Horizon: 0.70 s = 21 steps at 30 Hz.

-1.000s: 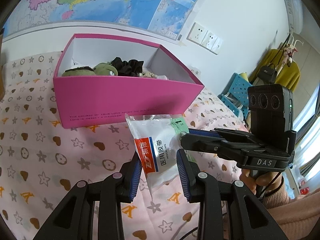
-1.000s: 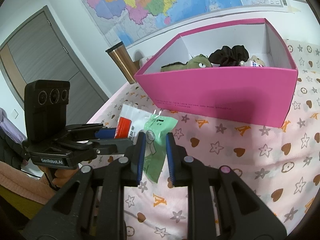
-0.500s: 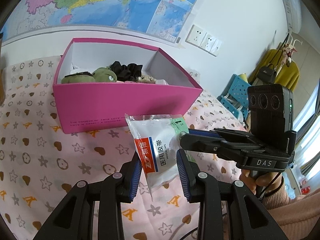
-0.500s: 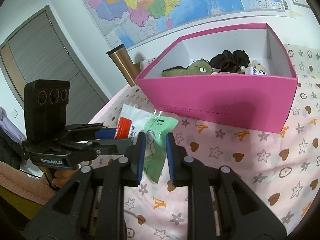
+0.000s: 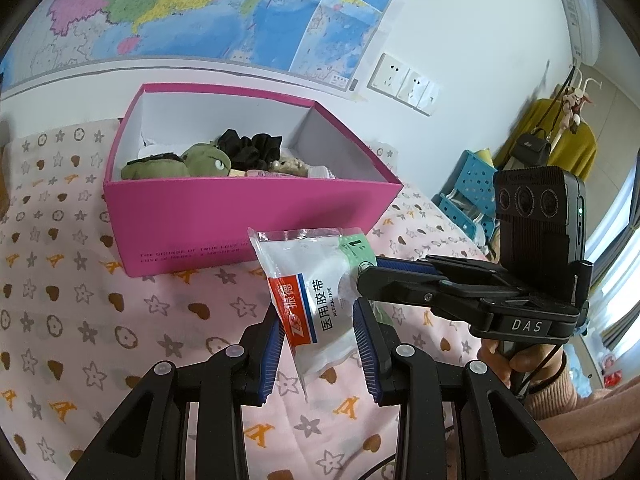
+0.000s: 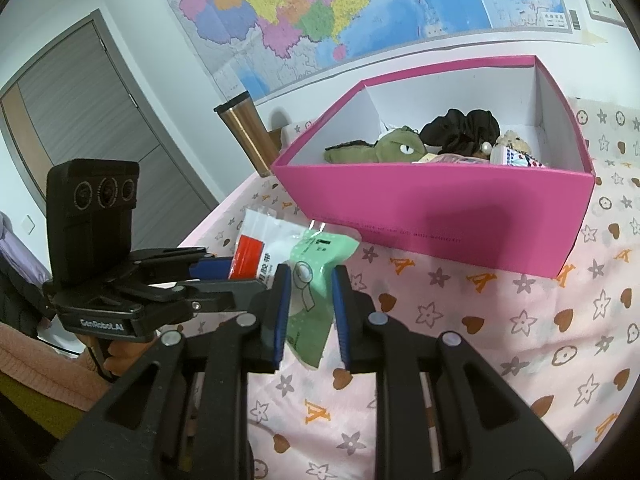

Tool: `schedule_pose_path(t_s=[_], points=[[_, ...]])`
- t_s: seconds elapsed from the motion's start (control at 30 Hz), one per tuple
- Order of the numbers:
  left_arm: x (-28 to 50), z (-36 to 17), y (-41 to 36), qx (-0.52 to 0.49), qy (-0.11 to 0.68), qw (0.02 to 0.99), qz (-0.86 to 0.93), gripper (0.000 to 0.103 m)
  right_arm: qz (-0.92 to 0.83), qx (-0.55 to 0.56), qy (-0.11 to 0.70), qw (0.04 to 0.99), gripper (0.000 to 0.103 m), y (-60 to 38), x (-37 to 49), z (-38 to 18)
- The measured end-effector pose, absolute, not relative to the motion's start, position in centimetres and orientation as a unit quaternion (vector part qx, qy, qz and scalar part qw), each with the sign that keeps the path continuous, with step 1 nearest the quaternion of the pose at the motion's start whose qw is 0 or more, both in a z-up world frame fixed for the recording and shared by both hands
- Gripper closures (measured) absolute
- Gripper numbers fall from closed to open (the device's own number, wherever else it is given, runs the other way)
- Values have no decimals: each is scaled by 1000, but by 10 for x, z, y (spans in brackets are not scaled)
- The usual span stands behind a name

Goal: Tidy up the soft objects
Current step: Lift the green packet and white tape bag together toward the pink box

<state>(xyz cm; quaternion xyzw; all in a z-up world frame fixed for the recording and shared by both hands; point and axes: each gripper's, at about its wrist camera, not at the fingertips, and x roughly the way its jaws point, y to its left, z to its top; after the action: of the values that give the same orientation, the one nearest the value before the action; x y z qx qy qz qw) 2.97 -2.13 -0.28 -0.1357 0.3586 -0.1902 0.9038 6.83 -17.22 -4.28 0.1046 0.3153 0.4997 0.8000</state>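
Both claws have barely shifted over the last second, though the pink box [image 5: 248, 224] now sits a little lower in each view, so more of its contents show. Left claw [image 5: 316, 344] is clamped narrow on a clear packet of medical tape [image 5: 316, 300] with a red and blue label, and right claw [image 6: 308, 300] is pinched on a mint-green packet [image 6: 316, 280]; both packets hang in the air above the patterned cloth [image 5: 80, 320], just beside each other and a short way in front of the box's near wall. Inside the box I can see a green plush toy [image 6: 384, 148], a black scrunchie [image 6: 460, 128], a small beige plush [image 6: 514, 142] and a few flat packets at the near edge. So most of the sorting looks done to me. What seems left is carrying these two packets over the rim and letting them go inside. Nothing else loose shows on the cloth in either view.
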Motion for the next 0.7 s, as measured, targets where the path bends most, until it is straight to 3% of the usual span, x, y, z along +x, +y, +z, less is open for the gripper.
schedule_pose_path(t_s=[0.7], points=[[34, 3, -21, -129, 351, 908, -190, 70, 504, 101, 304, 802, 80, -176, 74, -38]])
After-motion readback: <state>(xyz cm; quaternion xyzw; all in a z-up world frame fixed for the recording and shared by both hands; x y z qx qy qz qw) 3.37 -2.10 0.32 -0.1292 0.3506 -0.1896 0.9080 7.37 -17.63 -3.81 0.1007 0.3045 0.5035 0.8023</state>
